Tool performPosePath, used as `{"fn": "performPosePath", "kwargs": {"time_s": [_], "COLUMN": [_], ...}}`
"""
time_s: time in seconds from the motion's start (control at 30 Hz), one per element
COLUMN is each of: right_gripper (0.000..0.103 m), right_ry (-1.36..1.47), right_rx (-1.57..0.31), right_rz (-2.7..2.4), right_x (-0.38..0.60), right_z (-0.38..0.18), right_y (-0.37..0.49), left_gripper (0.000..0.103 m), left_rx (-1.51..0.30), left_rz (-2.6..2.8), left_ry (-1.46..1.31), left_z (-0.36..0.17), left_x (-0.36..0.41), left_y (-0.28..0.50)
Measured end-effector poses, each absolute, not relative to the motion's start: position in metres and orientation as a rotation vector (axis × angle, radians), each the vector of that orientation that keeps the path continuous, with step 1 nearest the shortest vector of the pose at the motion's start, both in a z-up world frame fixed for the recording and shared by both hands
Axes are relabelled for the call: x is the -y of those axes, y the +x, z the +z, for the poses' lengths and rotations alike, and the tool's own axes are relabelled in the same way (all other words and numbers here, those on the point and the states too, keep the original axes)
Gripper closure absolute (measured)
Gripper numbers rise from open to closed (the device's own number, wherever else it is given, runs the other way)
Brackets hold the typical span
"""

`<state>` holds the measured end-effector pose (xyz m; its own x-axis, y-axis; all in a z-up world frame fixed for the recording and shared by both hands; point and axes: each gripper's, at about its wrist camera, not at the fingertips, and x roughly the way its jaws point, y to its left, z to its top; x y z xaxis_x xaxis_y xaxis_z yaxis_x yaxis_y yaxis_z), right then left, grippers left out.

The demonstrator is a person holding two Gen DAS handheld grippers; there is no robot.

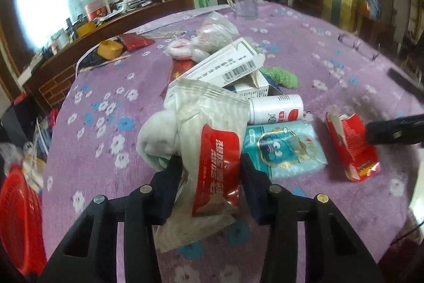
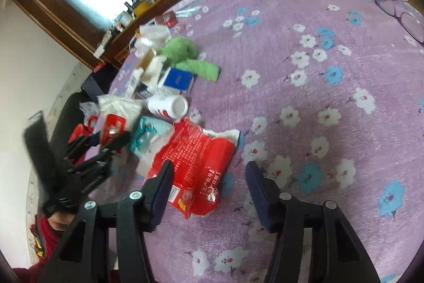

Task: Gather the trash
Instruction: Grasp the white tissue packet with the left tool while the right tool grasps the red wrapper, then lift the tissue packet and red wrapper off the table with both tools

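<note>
Trash lies heaped on the purple flowered tablecloth [image 2: 318,108]: boxes, a white bottle [image 1: 277,108], a teal packet [image 1: 283,150], a green cloth [image 2: 185,55]. My left gripper [image 1: 210,163] has its pads closed against a white-and-red wrapper [image 1: 209,150] at the near edge of the pile, pinching it. My right gripper [image 2: 209,171] stands half open over a torn red packet [image 2: 196,158]; its left pad seems to touch the packet's edge, though blur makes that uncertain, and the right pad is well clear.
</note>
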<state>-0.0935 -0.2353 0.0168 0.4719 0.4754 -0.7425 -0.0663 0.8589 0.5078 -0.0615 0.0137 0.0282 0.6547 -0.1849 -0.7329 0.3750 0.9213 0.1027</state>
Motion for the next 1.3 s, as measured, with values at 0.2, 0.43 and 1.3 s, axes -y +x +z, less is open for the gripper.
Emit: {"fn": "performPosePath", "kwargs": {"time_s": [0.2,0.43,1.3], "right_gripper": [0.074,0.084,0.085], "right_ry": [0.362,0.309,0.279], "right_rx": [-1.035,-0.924,-0.754], "right_rz": [0.332,0.342,0.399], "right_x": [0.214,0.199,0.174], "right_z": [0.015,0.038,0.068], "right_y": [-0.086,-0.092,-0.093], "left_gripper": [0.060,0.062,0.067], "left_rx": [-0.759,-0.669,-0.715], "left_rz": [-0.301,-0.264,-0.253], "left_ry": [0.113,0.032,0.116], "left_z": [0.028,0.034,0.023], "left_x": [-0.047,-0.068,-0.061], "left_y": [-0.082,-0.097,-0.100]}}
